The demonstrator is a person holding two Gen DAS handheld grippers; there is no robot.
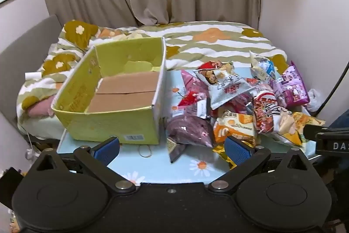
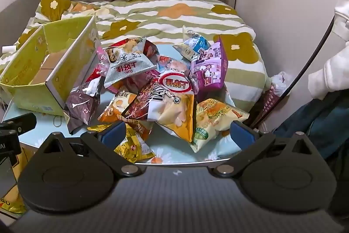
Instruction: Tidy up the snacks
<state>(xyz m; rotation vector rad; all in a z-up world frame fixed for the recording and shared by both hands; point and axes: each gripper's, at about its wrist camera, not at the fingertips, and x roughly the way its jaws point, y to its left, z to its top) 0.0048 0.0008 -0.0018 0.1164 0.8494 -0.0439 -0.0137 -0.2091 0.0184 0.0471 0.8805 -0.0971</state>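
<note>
A pile of snack bags [image 1: 240, 99] lies on a light blue flowered table [image 1: 157, 169], right of an open yellow-green cardboard box [image 1: 113, 123] with nothing in it. The pile [image 2: 165, 91] fills the middle of the right wrist view, with the box [image 2: 39, 99] at its left. My left gripper [image 1: 172, 150] is open and holds nothing, at the table's near edge in front of the box and a dark purple bag [image 1: 189, 132]. My right gripper [image 2: 177, 134] is open and holds nothing, just short of a red and yellow chip bag [image 2: 170, 108].
A bed with a striped flowered quilt [image 1: 207, 40] lies behind the table, below beige curtains. A rubber band [image 1: 145, 151] lies on the table by the box. A black cable [image 2: 314, 56] and the person's white sleeve [image 2: 331, 71] are at the right.
</note>
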